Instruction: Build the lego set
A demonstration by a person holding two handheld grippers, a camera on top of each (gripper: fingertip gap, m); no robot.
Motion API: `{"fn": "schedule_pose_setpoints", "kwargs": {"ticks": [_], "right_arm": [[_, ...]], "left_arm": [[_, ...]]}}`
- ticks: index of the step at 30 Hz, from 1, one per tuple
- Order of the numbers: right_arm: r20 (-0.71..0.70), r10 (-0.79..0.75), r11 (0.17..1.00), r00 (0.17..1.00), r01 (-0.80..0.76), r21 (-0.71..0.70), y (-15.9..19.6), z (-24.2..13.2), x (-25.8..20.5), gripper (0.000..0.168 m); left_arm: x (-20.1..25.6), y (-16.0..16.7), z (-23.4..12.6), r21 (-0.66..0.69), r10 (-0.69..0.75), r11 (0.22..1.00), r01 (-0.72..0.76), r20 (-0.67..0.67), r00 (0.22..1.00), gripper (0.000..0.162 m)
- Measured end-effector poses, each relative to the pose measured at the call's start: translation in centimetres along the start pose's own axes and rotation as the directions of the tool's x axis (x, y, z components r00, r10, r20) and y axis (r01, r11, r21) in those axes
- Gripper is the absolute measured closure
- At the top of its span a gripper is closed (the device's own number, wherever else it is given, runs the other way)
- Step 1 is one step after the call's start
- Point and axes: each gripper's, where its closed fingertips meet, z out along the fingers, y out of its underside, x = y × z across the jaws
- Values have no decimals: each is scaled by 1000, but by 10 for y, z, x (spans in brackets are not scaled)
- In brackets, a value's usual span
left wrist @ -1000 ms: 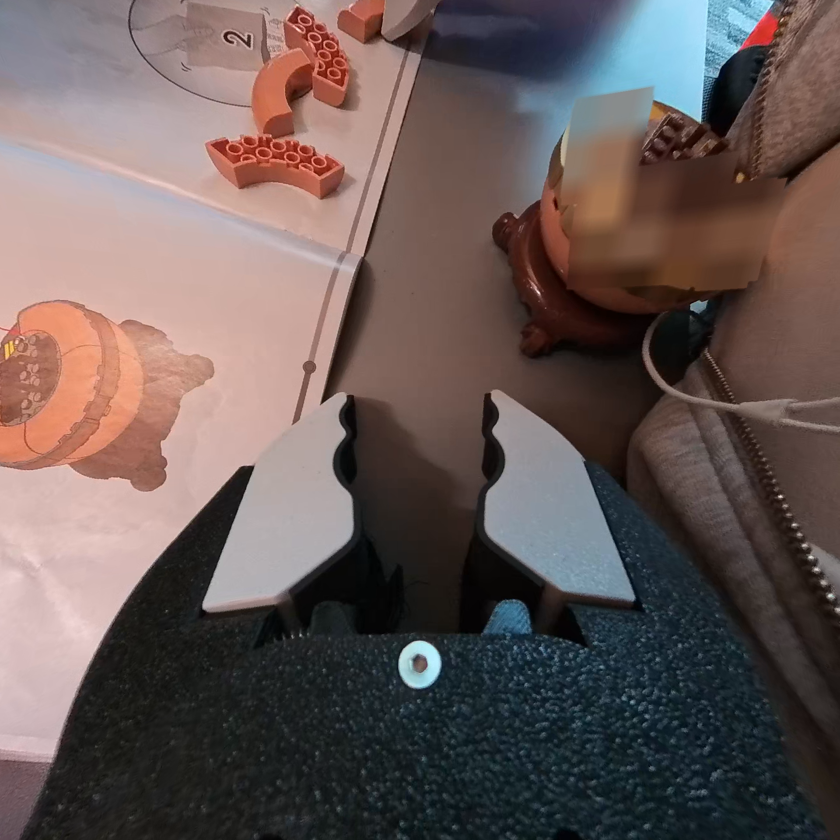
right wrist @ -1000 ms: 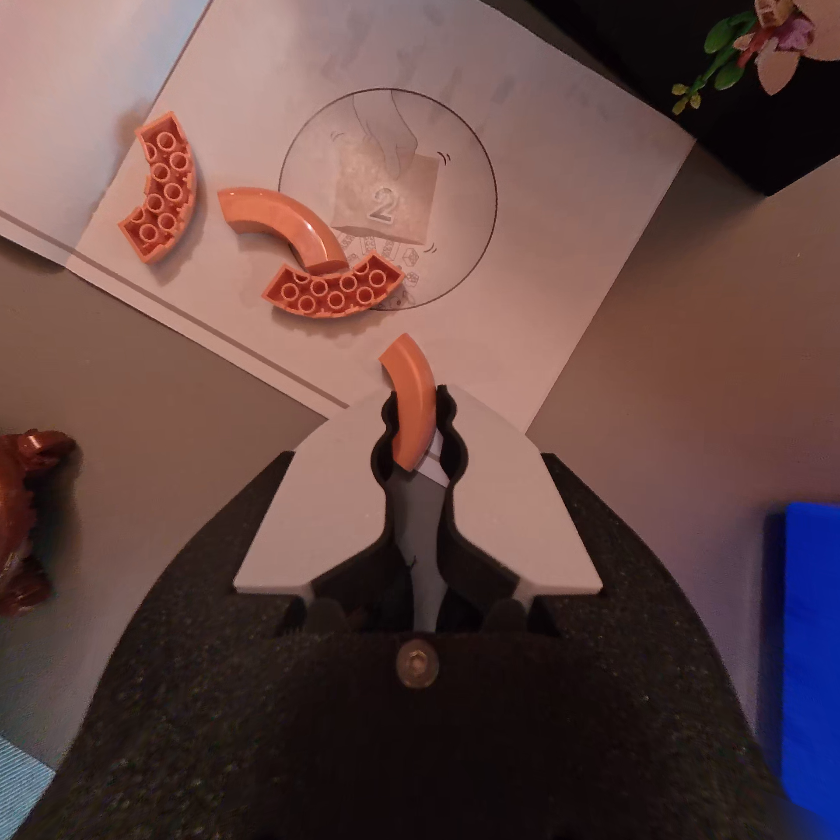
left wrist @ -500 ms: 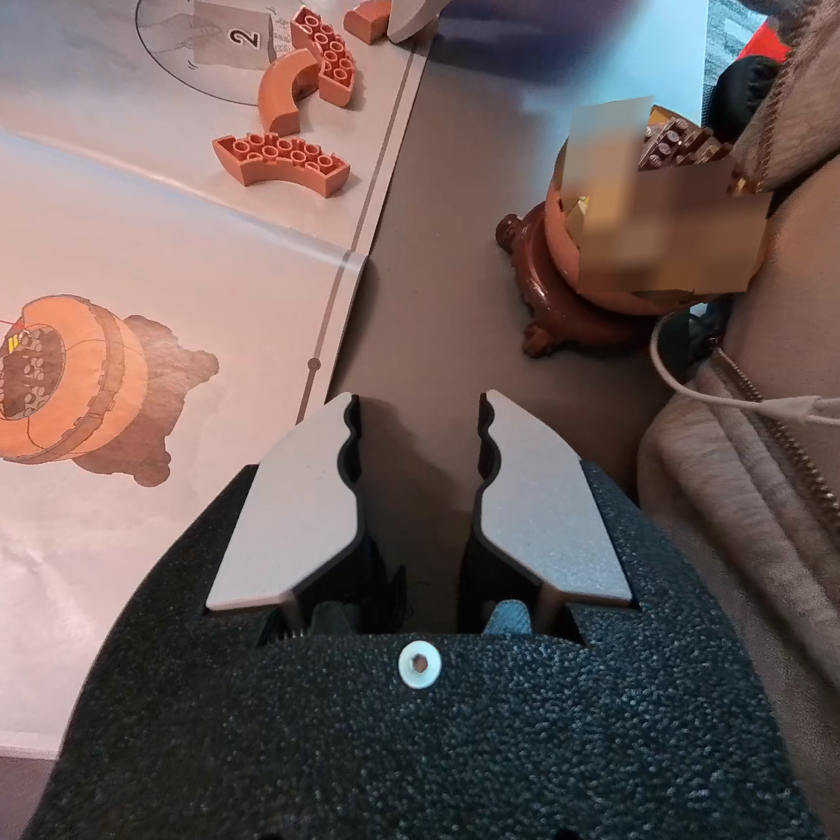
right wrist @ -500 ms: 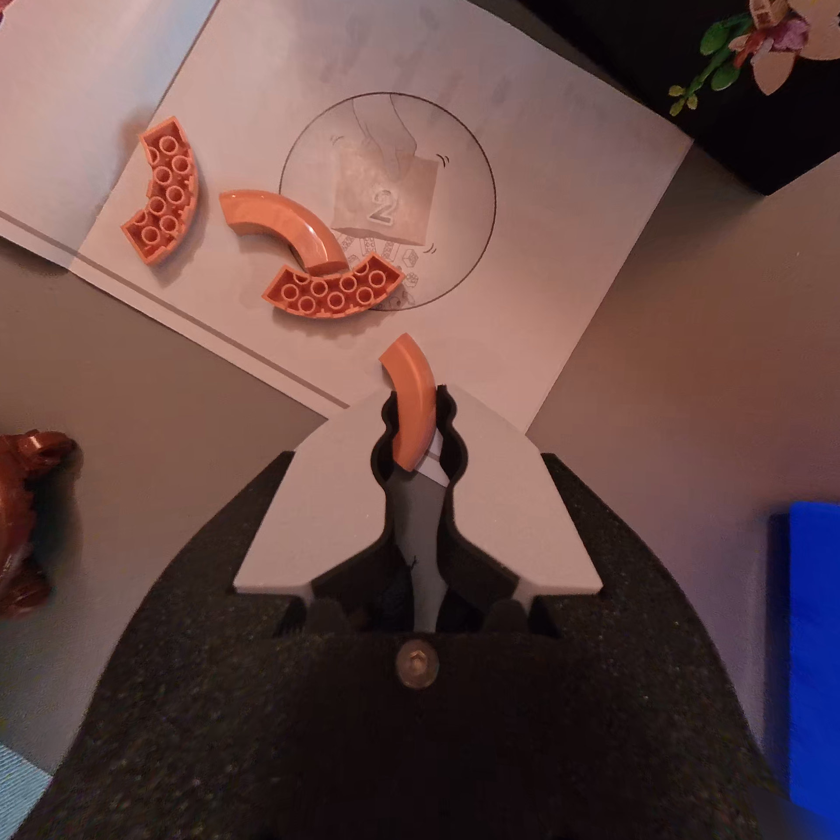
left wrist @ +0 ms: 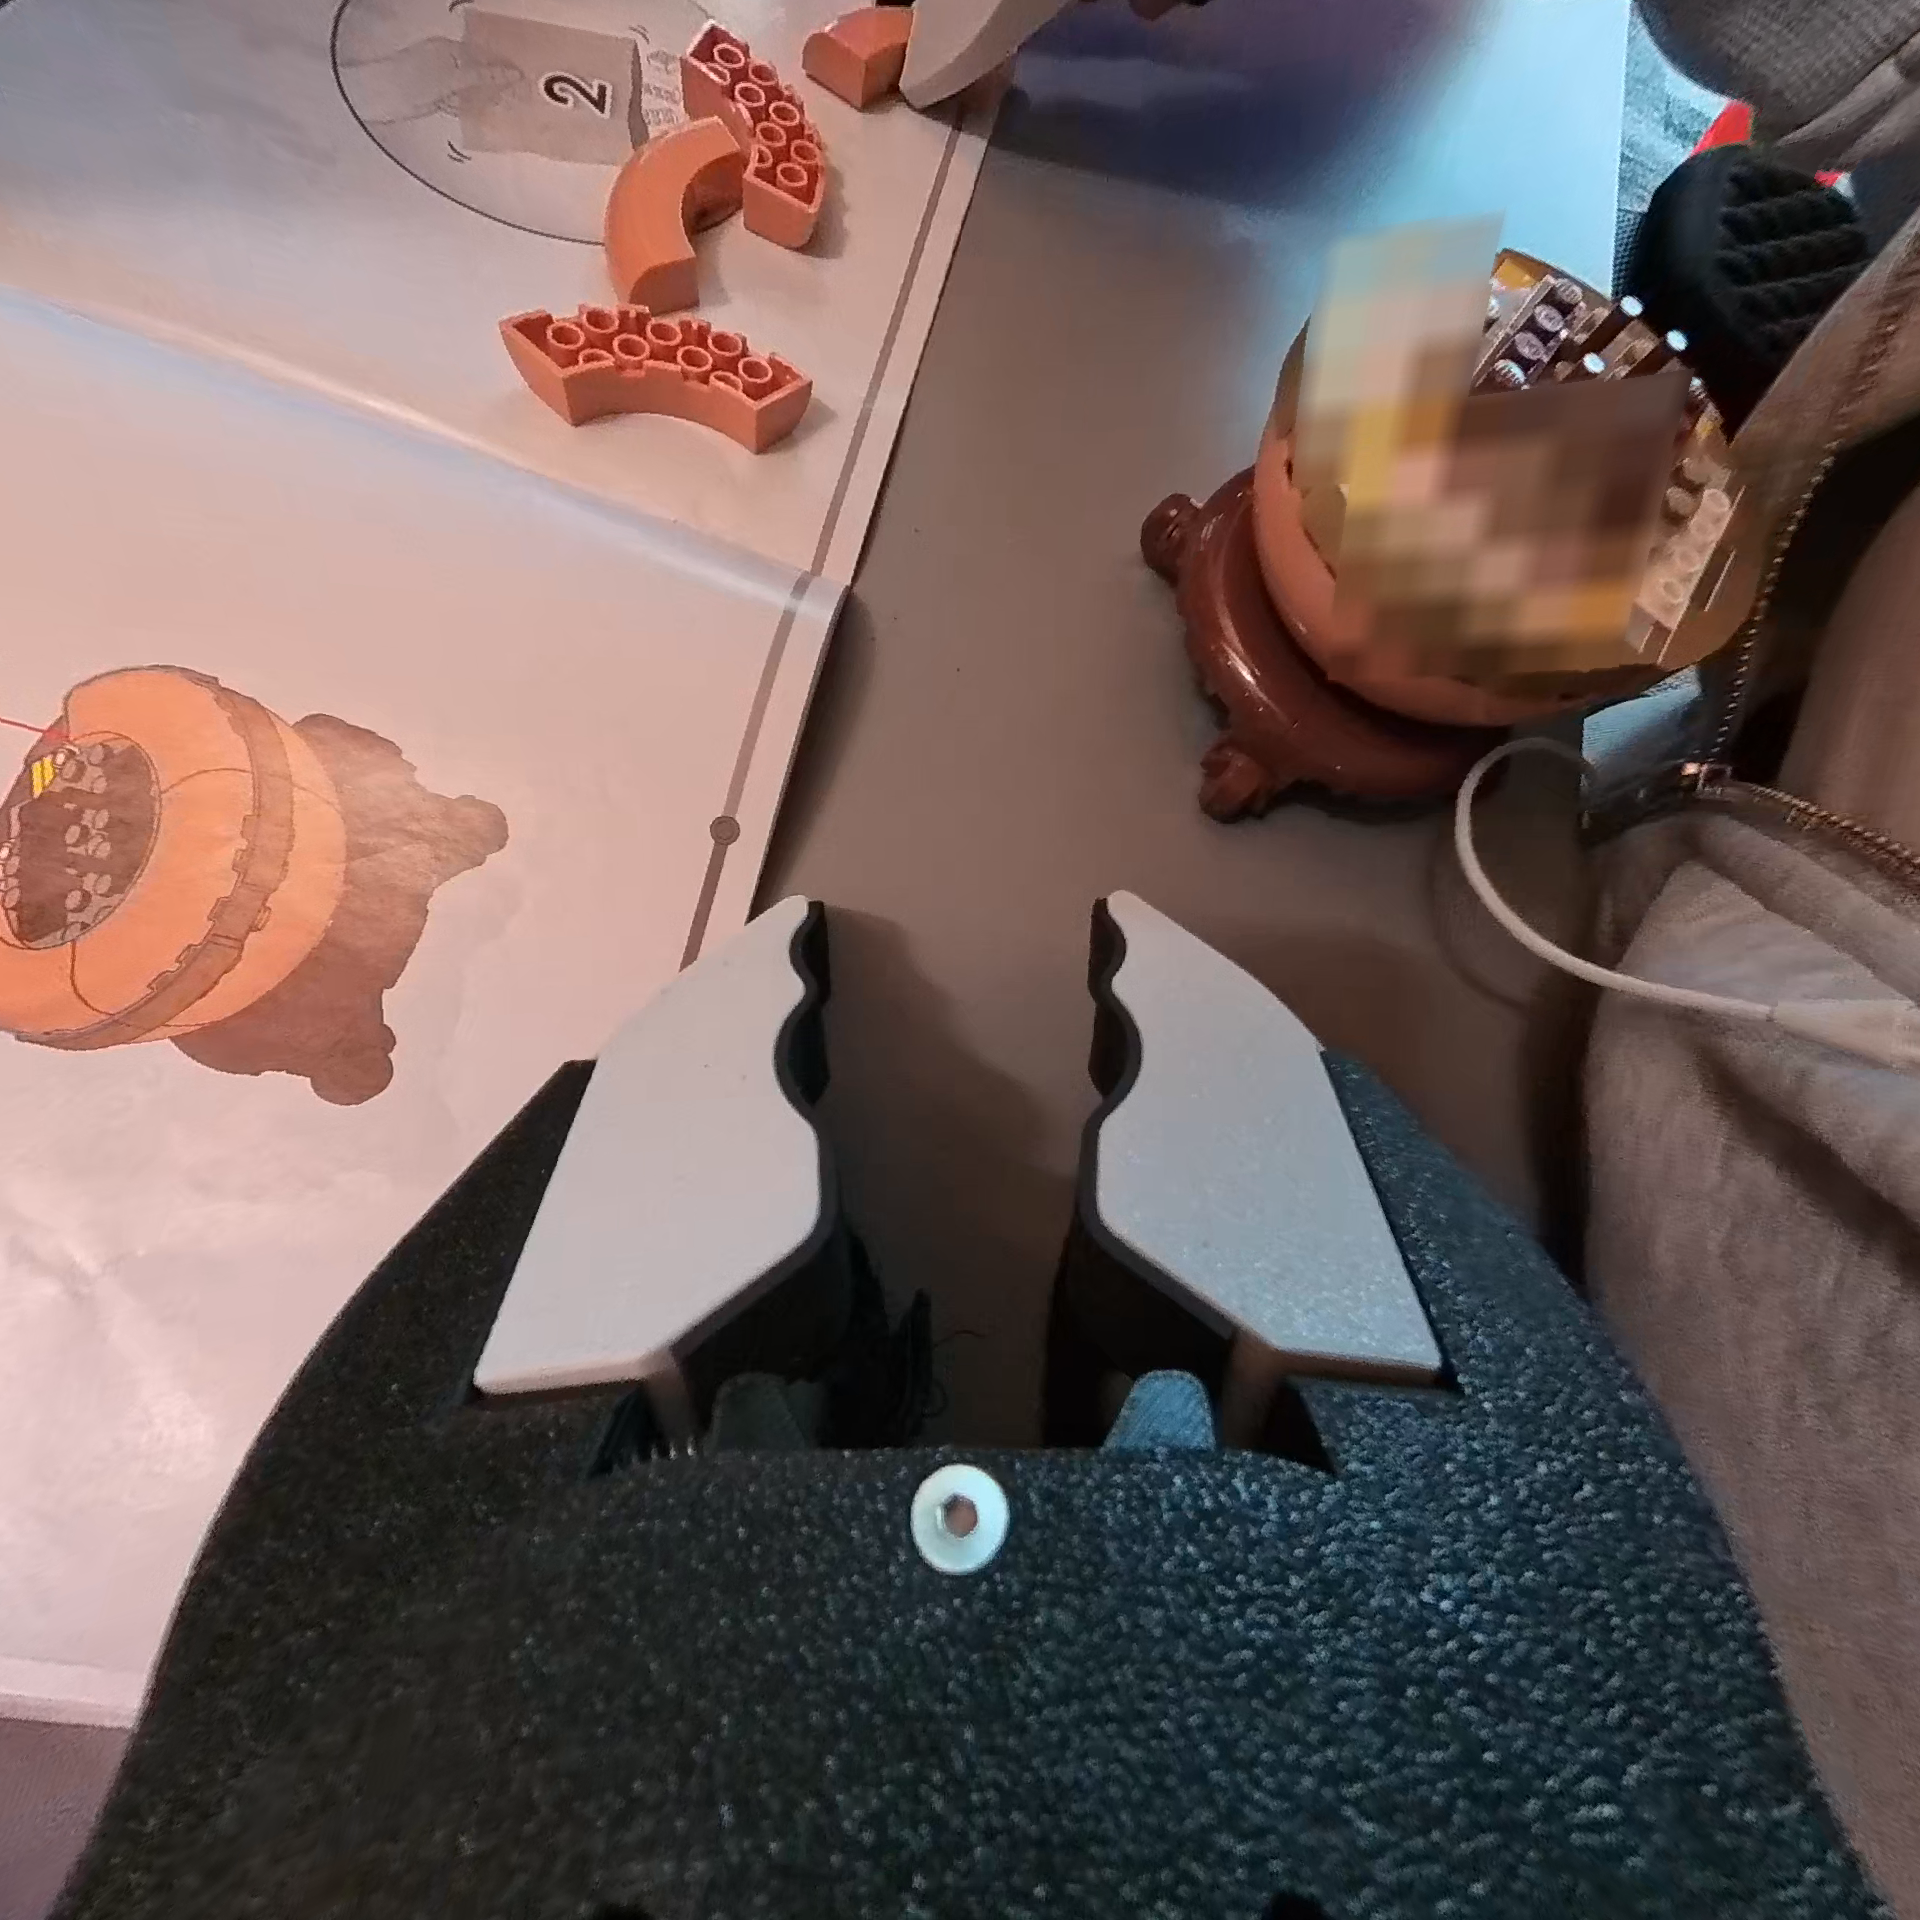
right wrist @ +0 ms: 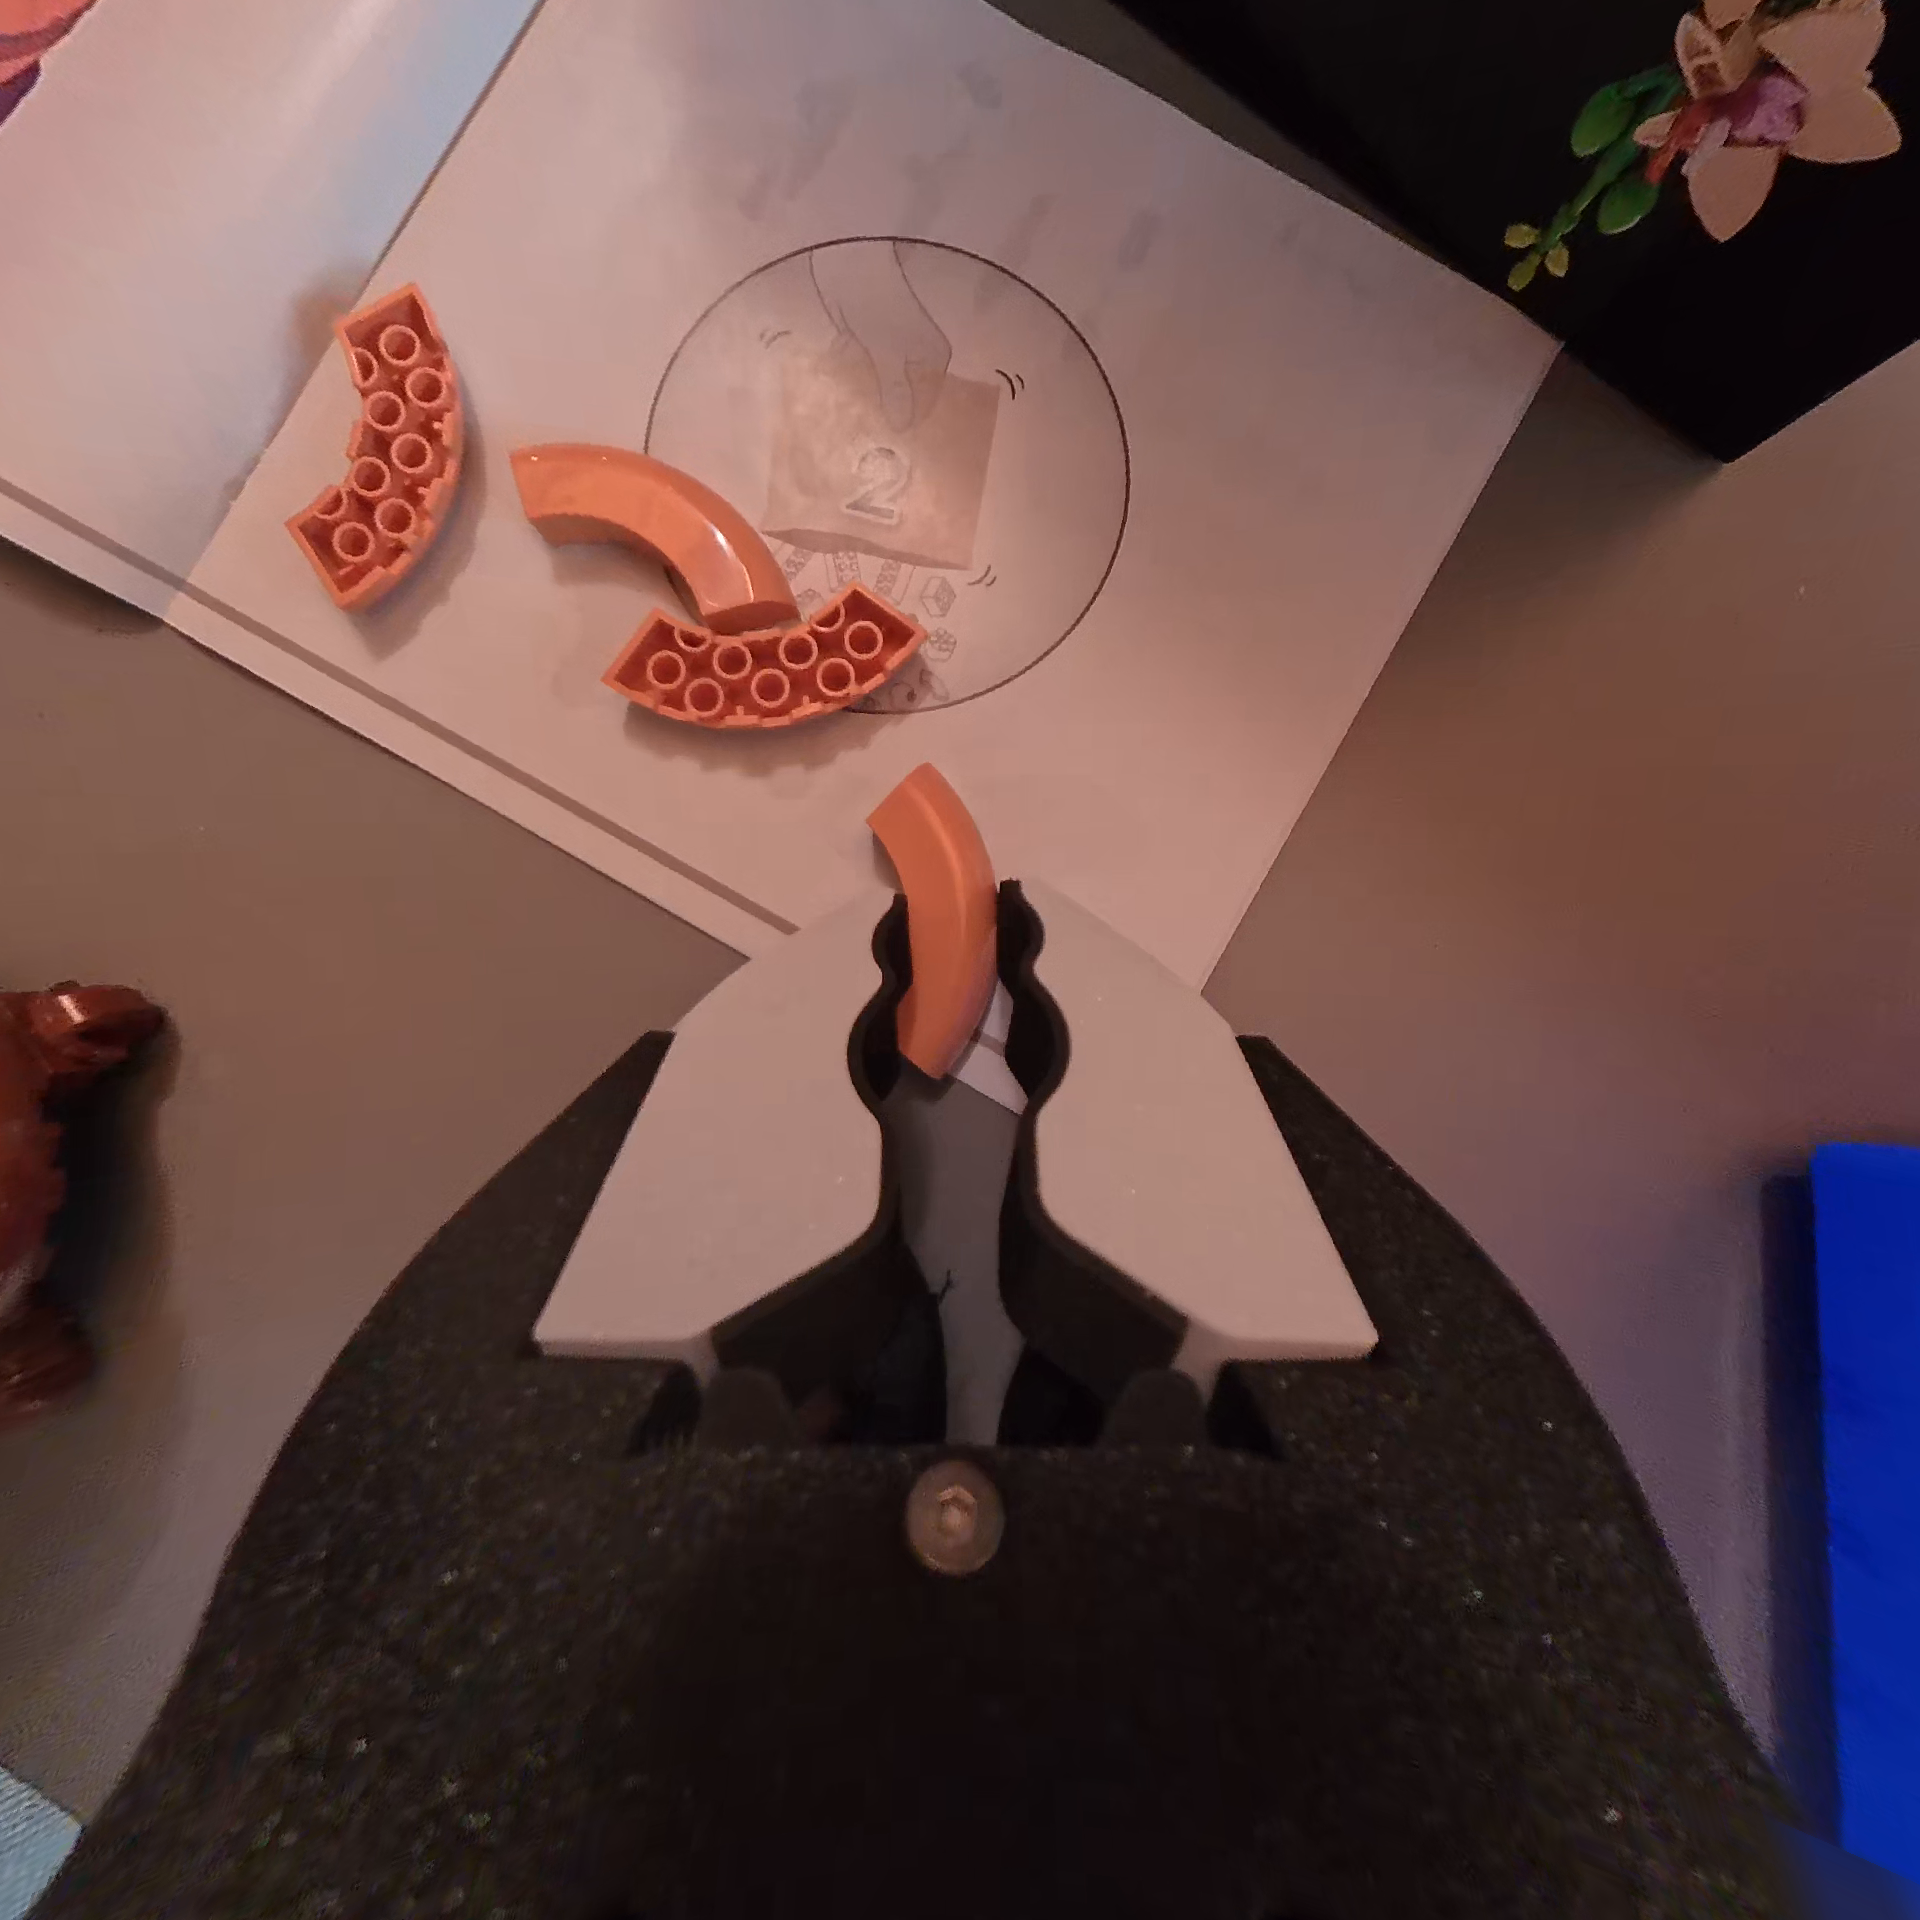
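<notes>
A curved orange brick (right wrist: 940, 925) is held edge-on by the right gripper (right wrist: 948, 914), whose jaws are closed on it just above the near corner of the booklet (right wrist: 1247, 623), at the centre of the right wrist view. The step in hand appears to be the fetching of a curved piece for the pot (left wrist: 1351, 623), a partly built round model on a glossy brown footed base at the upper right of the left wrist view; its top is hidden by a mosaic patch. The left gripper (left wrist: 961, 935) is empty, its jaws standing well apart over the grey matte tabletop (left wrist: 987, 623), short of the pot. Three more pieces remain on the paper at the upper left: two arcs (right wrist: 384, 457) (right wrist: 764, 665) lying underside up with round tubes showing, and one smooth arc (right wrist: 655, 520) resting against the nearer of them. The plastic is hard and slick, the grip narrow; the next move is judged to call for carrying the brick to the pot, steadying the base with the free jaws, and pressing the piece down squarely.
</notes>
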Motion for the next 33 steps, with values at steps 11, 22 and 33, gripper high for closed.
{"fn": "schedule_pose_setpoints", "kwargs": {"ticks": [11,22,33], "right_arm": [[-3,3,1000,1000,-3,7,0,0,0,152],[-21,-100,995,995,99,-4,-3,-1,-1,152],[405,-806,546,431,805,231,-50,-69,-152,152]], "left_arm": [[0,0,0,-1,-1,1000,1,0,1000,115],[0,1,0,-3,13,1000,-13,-3,1000,114],[-1,-16,-15,119,44,992,-45,8,999,117]]}}
